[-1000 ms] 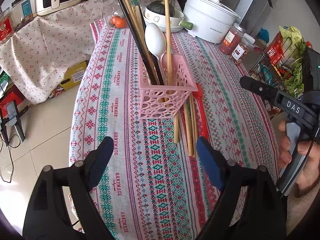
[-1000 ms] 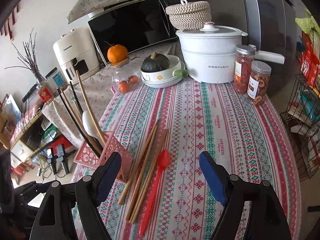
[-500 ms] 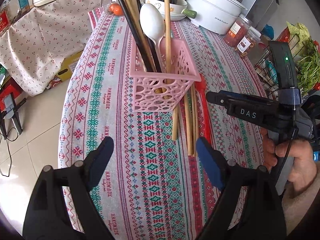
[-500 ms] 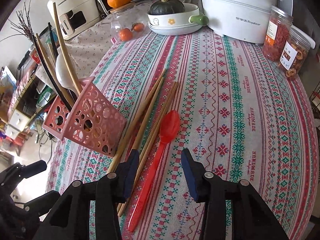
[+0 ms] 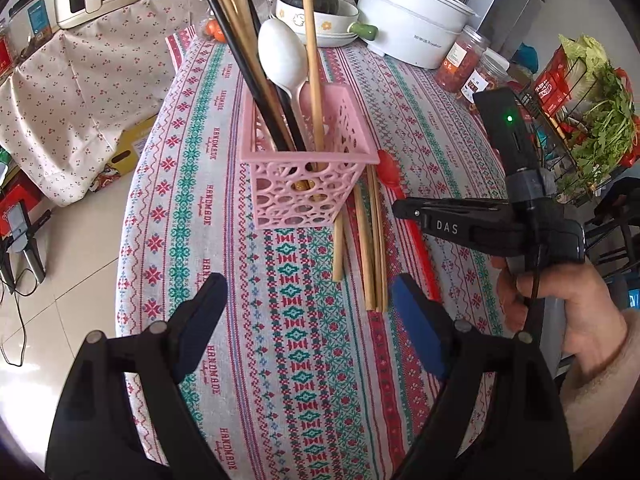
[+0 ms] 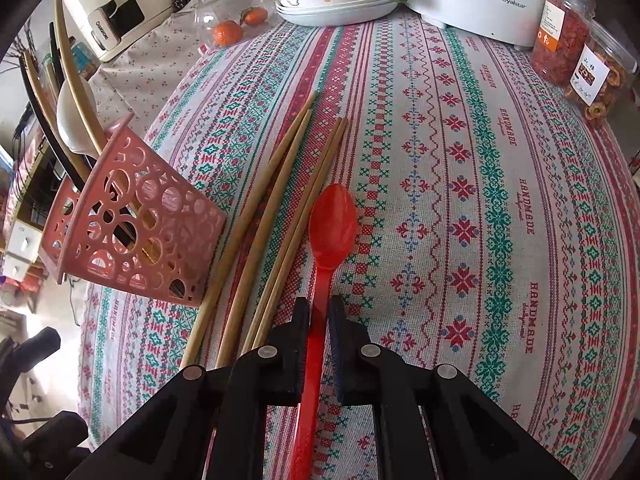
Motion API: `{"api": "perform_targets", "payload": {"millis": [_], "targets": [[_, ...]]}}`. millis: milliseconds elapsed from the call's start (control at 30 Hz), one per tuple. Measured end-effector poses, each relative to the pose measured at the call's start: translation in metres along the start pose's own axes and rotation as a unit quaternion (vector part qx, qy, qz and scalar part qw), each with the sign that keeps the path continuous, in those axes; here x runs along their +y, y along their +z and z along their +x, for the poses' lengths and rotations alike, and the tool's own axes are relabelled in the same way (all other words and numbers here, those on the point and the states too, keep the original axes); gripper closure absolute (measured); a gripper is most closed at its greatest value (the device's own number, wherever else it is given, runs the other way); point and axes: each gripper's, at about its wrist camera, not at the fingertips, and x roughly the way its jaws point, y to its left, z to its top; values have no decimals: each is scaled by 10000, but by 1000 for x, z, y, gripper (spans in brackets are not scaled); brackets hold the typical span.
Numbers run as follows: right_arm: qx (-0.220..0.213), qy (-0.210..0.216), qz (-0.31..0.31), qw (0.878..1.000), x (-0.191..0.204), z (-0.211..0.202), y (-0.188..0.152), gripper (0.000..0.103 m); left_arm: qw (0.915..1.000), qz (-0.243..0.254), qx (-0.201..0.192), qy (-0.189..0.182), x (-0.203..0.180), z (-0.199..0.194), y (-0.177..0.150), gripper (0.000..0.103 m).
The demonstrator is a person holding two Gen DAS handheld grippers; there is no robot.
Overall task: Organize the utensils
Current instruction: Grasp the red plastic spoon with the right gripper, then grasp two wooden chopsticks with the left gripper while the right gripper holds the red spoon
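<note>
A red plastic spoon (image 6: pixel 332 224) lies on the patterned tablecloth (image 6: pixel 480 160), its bowl pointing away. My right gripper (image 6: pixel 319 308) is closing its jaws on the spoon's handle, and the pads touch both sides of it. Several wooden chopsticks (image 6: pixel 272 200) lie just left of the spoon. The pink openwork basket (image 5: pixel 308 157) stands beside them holding a white spoon (image 5: pixel 282 56), black chopsticks and wooden chopsticks. My left gripper (image 5: pixel 308 284) hovers open over the cloth in front of the basket, holding nothing. In the left wrist view the right gripper (image 5: pixel 400 208) reaches down beside the basket.
A white pot (image 5: pixel 416 20), a bowl with a dark squash (image 5: pixel 320 12) and two food jars (image 6: pixel 560 32) stand at the table's far end. A wire rack with greens (image 5: pixel 592 120) is off the right side. The table's left edge drops to a tiled floor (image 5: pixel 60 280).
My right gripper has come down over the red spoon and its jaws have gone from wide apart to closed against the handle. The left gripper has barely moved and stays open.
</note>
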Motion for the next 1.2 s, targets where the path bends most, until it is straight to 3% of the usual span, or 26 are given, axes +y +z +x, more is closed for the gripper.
{"api": "perform_targets", "payload": {"millis": [200, 267, 367, 433, 500, 700, 833, 1200], "targets": [[-4, -158, 155, 9998, -20, -19, -12, 95, 9986, 470, -219, -140, -31, -10, 2, 19], [-72, -147, 341, 9993, -36, -32, -16, 95, 9973, 664, -239, -206, -46, -10, 2, 26], [-175, -80, 564, 9982, -60, -54, -23, 95, 9953, 912, -198, -241, -69, -4, 6, 41], [-240, -45, 669, 9975, -74, -67, -27, 95, 9938, 1093, -89, -194, -86, 5, 12, 60], [-279, -25, 737, 9969, -85, -77, -31, 95, 9920, 1259, -14, -42, -103, 13, 23, 72], [-329, 112, 821, 9960, -107, -96, -37, 95, 9924, 1124, 210, 445, -123, 51, 73, 72], [-374, 233, 907, 9949, -116, -104, -36, 95, 9932, 721, 568, 720, -114, 89, 100, 73], [-330, 444, 818, 9951, -115, -98, -24, 95, 9883, 124, 989, 1155, -90, 151, 124, 80]]}}
